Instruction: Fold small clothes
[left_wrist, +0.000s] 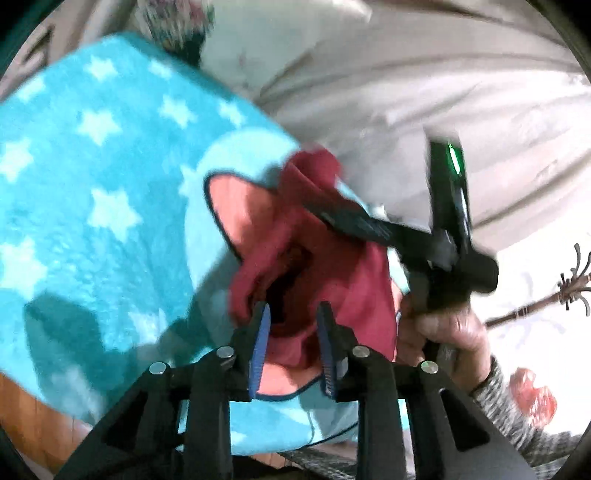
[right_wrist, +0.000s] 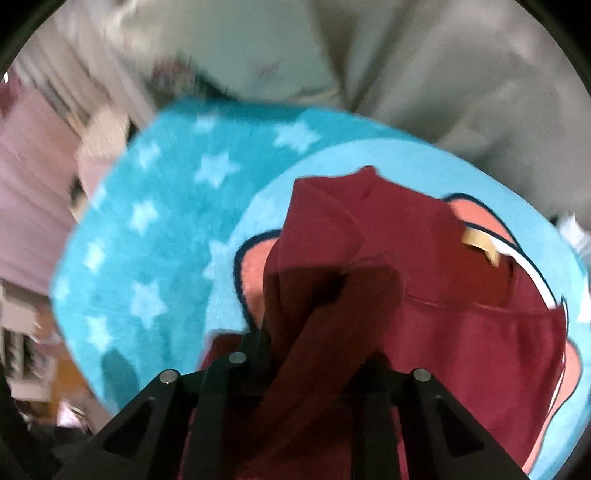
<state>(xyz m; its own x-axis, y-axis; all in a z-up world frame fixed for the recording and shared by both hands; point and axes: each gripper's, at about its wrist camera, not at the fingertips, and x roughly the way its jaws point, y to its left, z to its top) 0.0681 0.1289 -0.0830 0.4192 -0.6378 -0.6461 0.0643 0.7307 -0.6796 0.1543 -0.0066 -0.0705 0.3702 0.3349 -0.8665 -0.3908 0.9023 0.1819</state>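
A: Nearest the left camera, the left tongs (left_wrist: 293, 314) stand part-closed, their blue pads (left_wrist: 260, 347) on either side of a fold of the red garment (left_wrist: 332, 273).

B: Are they gripping it?

A: I cannot tell. The cloth bunches up between the pads, but whether they press on it is not clear, and the picture is blurred.

B: And the right tongs?

A: Close in front of the right camera, the right tongs (right_wrist: 317, 343) are clamped on a twisted bunch of the same red garment (right_wrist: 461, 332), which runs between the fingers and hides their tips. From the left view the right tongs (left_wrist: 314, 206) come in from the right with a tip against the upper part of the garment, and a hand (left_wrist: 439, 332) in a grey knitted sleeve (left_wrist: 506, 402) holds their handle.

B: Where does the garment lie?

A: On a turquoise blanket (left_wrist: 85, 192) with pale stars and a paler round patch with a pink shape outlined in dark blue. The garment is rumpled and partly lifted at the tongs, the rest spread over that patch. A tan label (right_wrist: 480, 245) shows near its upper right edge in the right view.

B: Further back?

A: Beyond the blanket lies creased grey-beige bedding (left_wrist: 406, 74). At the right edge of the left view, something red (left_wrist: 532, 395) lies on a white sheet (left_wrist: 532, 332); I cannot make out what it is.
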